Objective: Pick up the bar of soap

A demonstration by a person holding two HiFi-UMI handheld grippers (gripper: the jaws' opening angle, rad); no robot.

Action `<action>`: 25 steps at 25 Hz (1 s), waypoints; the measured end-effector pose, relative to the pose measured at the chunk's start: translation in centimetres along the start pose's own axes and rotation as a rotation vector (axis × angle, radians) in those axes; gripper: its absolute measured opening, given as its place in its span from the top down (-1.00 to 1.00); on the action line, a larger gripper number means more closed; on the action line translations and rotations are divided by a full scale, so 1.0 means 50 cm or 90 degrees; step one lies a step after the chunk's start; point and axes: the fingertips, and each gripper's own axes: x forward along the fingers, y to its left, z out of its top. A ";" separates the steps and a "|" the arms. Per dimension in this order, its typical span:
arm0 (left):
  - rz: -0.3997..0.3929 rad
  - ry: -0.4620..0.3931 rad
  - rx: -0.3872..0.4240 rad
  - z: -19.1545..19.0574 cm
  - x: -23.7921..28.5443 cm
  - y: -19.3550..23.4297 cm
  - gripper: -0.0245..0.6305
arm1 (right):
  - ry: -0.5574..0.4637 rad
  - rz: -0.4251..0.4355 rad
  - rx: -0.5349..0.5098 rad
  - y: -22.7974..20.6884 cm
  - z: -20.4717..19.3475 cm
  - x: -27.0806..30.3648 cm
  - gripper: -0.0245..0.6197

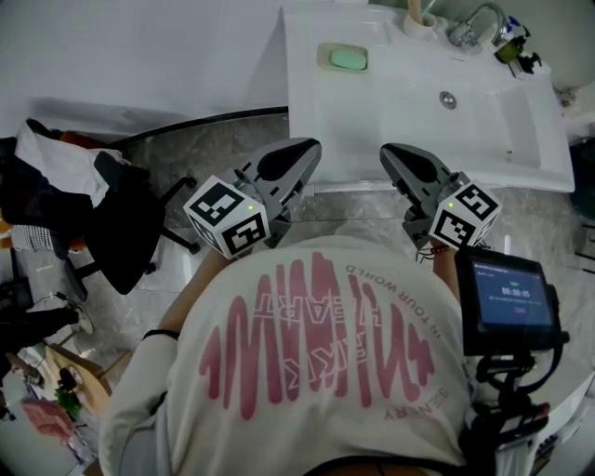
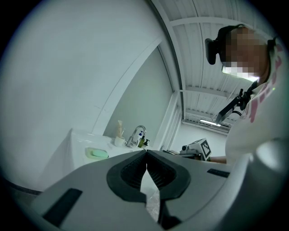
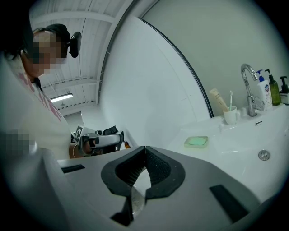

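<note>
Though apart, one soap bar (image 1: 348,59), two grippers (image 1: 310,146) (image 1: 387,150)

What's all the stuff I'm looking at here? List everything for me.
bar of soap: one, green, in its dish at the sink's back left corner
soap dish: one, pale green, under the soap
sink: one, white, ahead of the person
faucet: one, chrome, at the sink's back
cup: one, white, holding a toothbrush, left of the faucet
pump bottles: at least two, white and green, right of the faucet
chair: one, black, draped with clothes, on the floor at left
screen: one, black, lit blue, at right
left gripper: grey, shut, empty
right gripper: grey, shut, empty
</note>
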 end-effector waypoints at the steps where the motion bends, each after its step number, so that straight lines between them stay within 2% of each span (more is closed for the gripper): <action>1: 0.002 -0.002 -0.002 0.001 0.002 0.002 0.90 | 0.002 0.000 0.000 -0.004 0.003 0.001 0.89; 6: 0.017 -0.010 -0.003 0.014 0.012 0.015 0.90 | 0.006 0.011 -0.008 -0.028 0.025 0.015 0.89; 12: 0.064 -0.024 -0.009 0.036 0.021 0.062 0.90 | 0.010 0.027 -0.048 -0.089 0.089 0.052 0.89; 17: 0.115 -0.041 -0.018 0.050 0.025 0.102 0.90 | 0.041 0.091 -0.119 -0.150 0.149 0.066 0.89; 21: 0.161 -0.041 -0.028 0.047 0.017 0.134 0.90 | 0.019 0.121 -0.165 -0.179 0.231 0.090 0.88; 23: 0.185 -0.044 -0.039 0.047 0.007 0.149 0.90 | 0.032 0.130 -0.207 -0.195 0.251 0.114 0.77; 25: 0.208 -0.043 -0.042 0.048 -0.005 0.160 0.90 | 0.051 0.147 -0.239 -0.212 0.262 0.148 0.51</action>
